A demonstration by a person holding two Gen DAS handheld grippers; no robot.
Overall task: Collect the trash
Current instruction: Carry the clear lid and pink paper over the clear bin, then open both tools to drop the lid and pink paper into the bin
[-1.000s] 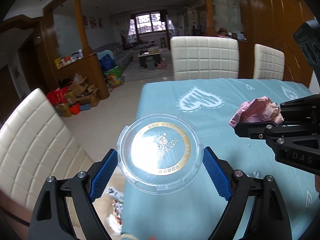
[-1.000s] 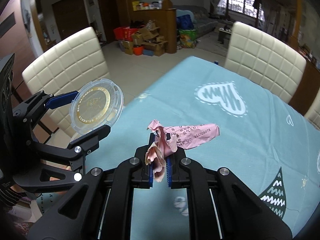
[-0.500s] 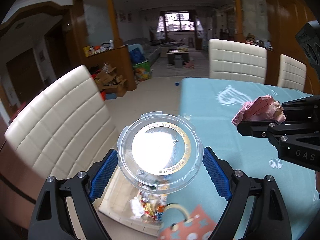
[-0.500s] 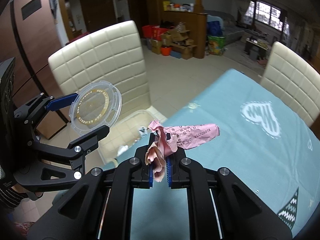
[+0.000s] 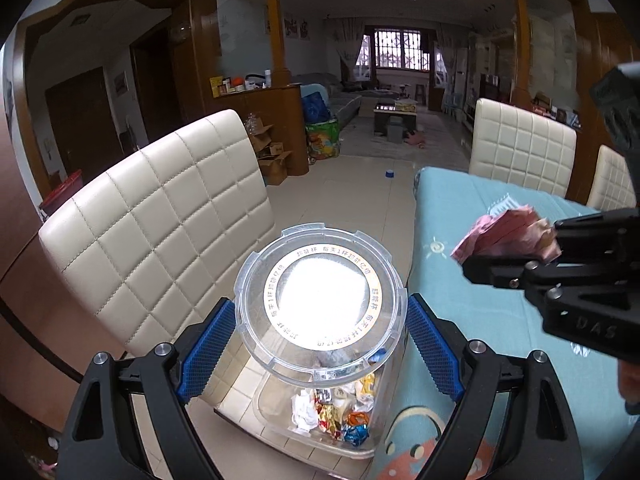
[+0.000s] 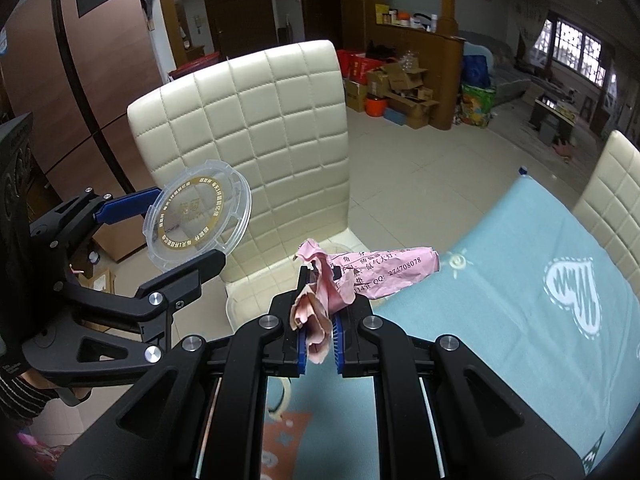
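Two claws, each held by a person, show in both fisheye views. From the left wrist view, the left claw (image 5: 320,334) fills the bottom of the frame, its blue pads (image 5: 206,346) spread wide and pressing the opposite edges of a round clear plastic lid (image 5: 320,304) with a gold printed ring. Below the lid, at lower centre, a clear plastic bin (image 5: 320,420) sits on the seat of a cream quilted chair (image 5: 160,216); crumpled wrappers lie in its bottom. At the right edge, the right claw (image 5: 516,252) enters from the side, closed on a wad of crumpled pink paper (image 5: 508,236) above the worktop (image 5: 472,320), which wears a light blue cloth with white drawings.

From the right wrist view, the right claw (image 6: 318,332) sits at bottom centre with its jaws narrow, pinching the pink paper (image 6: 360,276), whose printed free end sticks out to the right over the worktop's edge (image 6: 520,264). At middle left, the left claw (image 6: 188,232) holds the lid (image 6: 198,220) tilted on edge in front of the chair back (image 6: 260,132). A sleeve (image 6: 20,396) shows at lower left.
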